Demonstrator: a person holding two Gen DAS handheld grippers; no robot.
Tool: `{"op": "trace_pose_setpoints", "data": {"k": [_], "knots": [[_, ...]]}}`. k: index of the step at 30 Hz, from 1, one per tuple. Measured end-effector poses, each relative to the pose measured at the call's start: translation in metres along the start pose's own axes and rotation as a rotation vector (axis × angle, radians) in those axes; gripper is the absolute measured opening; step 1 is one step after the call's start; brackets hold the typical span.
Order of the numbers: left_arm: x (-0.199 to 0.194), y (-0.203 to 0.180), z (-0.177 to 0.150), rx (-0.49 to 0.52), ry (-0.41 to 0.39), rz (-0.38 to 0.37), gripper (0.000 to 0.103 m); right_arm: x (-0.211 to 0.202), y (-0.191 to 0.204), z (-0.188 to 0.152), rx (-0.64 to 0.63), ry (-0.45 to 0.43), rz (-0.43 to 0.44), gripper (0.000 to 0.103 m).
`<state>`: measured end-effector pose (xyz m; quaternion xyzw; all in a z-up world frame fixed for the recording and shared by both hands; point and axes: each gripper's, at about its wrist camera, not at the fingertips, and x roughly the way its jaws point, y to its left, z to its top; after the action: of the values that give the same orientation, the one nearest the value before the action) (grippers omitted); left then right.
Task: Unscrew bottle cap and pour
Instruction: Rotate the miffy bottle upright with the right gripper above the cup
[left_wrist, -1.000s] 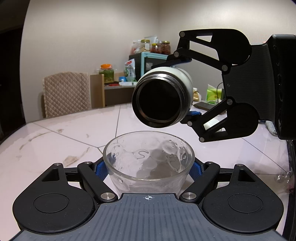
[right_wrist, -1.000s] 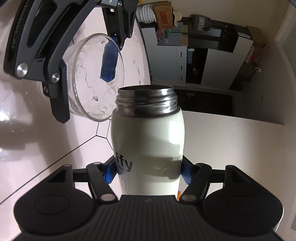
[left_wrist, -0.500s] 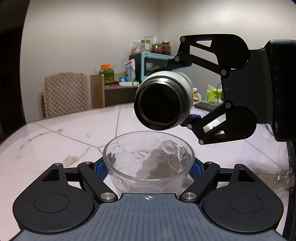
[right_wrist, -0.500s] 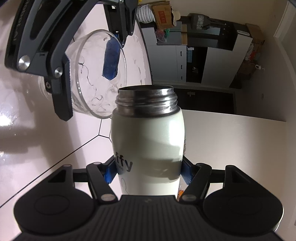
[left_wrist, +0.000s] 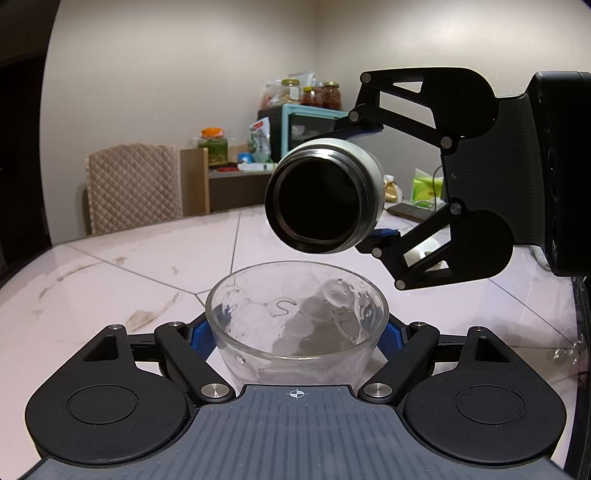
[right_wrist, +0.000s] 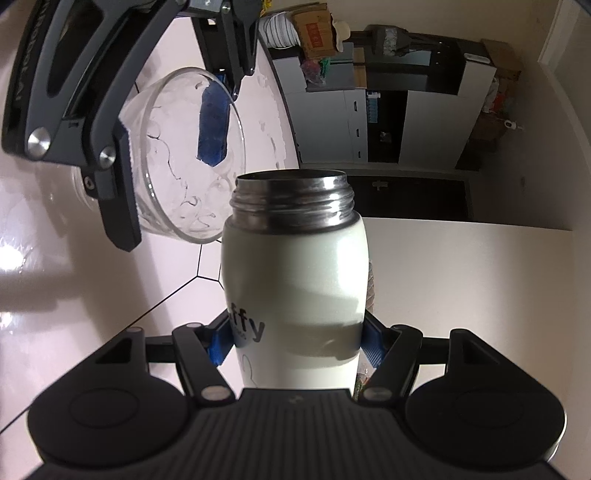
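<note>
My left gripper (left_wrist: 297, 332) is shut on a clear glass bowl (left_wrist: 295, 325) that stands on the white marble table (left_wrist: 110, 280). My right gripper (right_wrist: 295, 347) is shut on a white bottle (right_wrist: 295, 295) with a steel threaded neck and no cap. In the left wrist view the bottle (left_wrist: 321, 197) lies tipped on its side above the bowl's far rim, its dark mouth facing me. No liquid shows at the mouth. In the right wrist view the bowl (right_wrist: 188, 158) sits just beyond the bottle mouth, held by the left gripper (right_wrist: 166, 147). The cap is not in view.
A quilted chair (left_wrist: 133, 192) stands at the table's far edge. Behind it are a shelf with jars (left_wrist: 214, 147) and a teal cabinet (left_wrist: 310, 125). A phone (left_wrist: 410, 212) and a green packet (left_wrist: 428, 186) lie on the table behind the right gripper.
The right gripper and bottle have drifted slightly up and to the right, and the mouth has tipped a little lower. The bowl and left gripper have not moved.
</note>
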<state>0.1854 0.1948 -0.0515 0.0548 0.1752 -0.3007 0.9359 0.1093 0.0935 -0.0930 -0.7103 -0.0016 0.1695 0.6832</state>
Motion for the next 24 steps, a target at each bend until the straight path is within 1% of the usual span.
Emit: {"op": "trace_pose_setpoints", "data": {"k": [11, 24], "knots": [[0.0, -0.002, -0.001, 0.0, 0.0, 0.001, 0.087, -0.003, -0.006, 0.0, 0.05, -0.005, 0.014, 0.07], [-0.001, -0.002, -0.002, -0.001, 0.0, 0.001, 0.087, -0.001, -0.018, -0.002, 0.154, -0.005, 0.048, 0.07]]}}
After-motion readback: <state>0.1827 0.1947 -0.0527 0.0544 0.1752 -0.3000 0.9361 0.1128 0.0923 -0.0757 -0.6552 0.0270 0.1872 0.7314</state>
